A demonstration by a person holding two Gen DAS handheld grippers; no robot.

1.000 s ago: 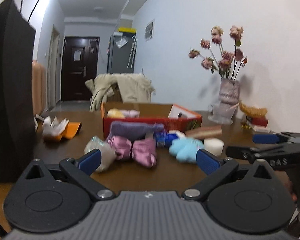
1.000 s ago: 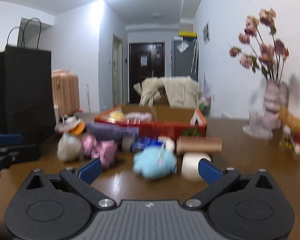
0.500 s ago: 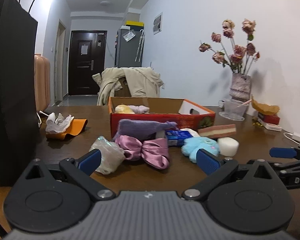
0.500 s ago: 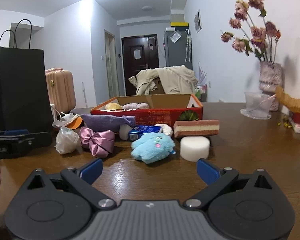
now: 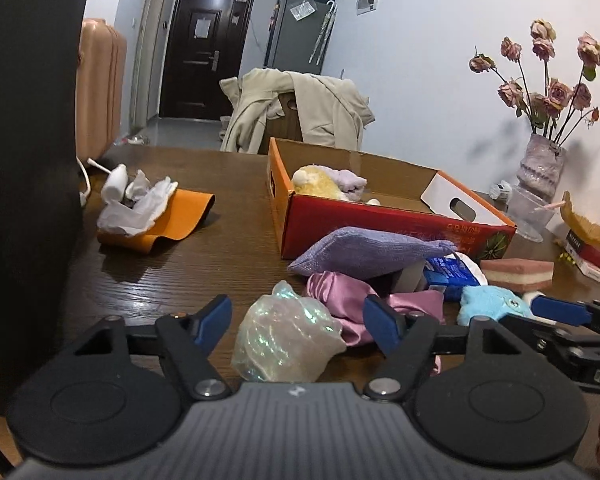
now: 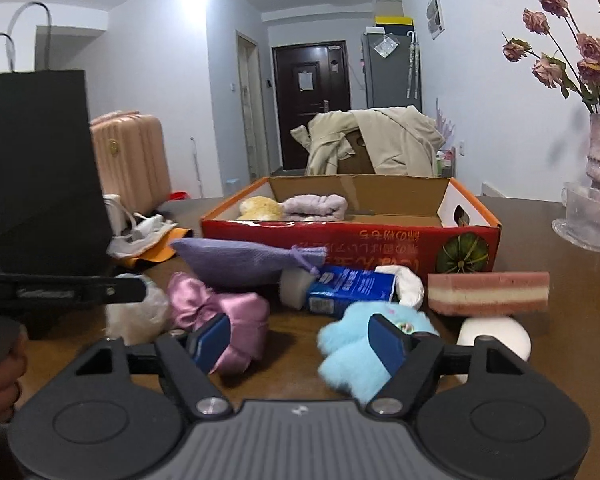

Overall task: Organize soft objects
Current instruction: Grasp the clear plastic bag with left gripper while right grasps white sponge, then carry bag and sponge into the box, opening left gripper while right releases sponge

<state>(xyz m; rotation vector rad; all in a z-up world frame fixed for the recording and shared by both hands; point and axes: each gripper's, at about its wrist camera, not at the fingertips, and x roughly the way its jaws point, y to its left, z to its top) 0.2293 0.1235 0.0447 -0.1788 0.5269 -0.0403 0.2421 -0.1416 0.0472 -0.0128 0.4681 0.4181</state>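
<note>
A red cardboard box [image 5: 380, 220] [image 6: 340, 240] holds a yellow plush [image 5: 316, 184] and a lilac cloth [image 6: 316, 206]. In front of it lie a purple pouch [image 5: 364, 250] [image 6: 240, 260], a pink satin bow [image 5: 340, 296] [image 6: 224, 316], an iridescent crumpled bag [image 5: 288, 336], a blue plush [image 5: 488, 304] [image 6: 356, 344], a blue packet [image 6: 348, 290], a layered pink sponge [image 6: 488, 294] and a white round sponge [image 6: 496, 336]. My left gripper [image 5: 298, 322] is open with the iridescent bag between its fingers. My right gripper [image 6: 300, 338] is open between the bow and the blue plush.
A tall black paper bag [image 6: 36, 172] stands at the left. An orange pouch with white tissue [image 5: 156, 212] lies on the brown table [image 5: 204, 256]. A vase of dried roses [image 5: 542, 160] and a clear dish [image 6: 588, 224] stand at the right. A chair with a beige coat [image 6: 376, 140] is behind.
Both grippers have moved forward and down toward the pile. The iridescent bag now sits between the left fingers, and both pairs of fingers stand narrower than before.
</note>
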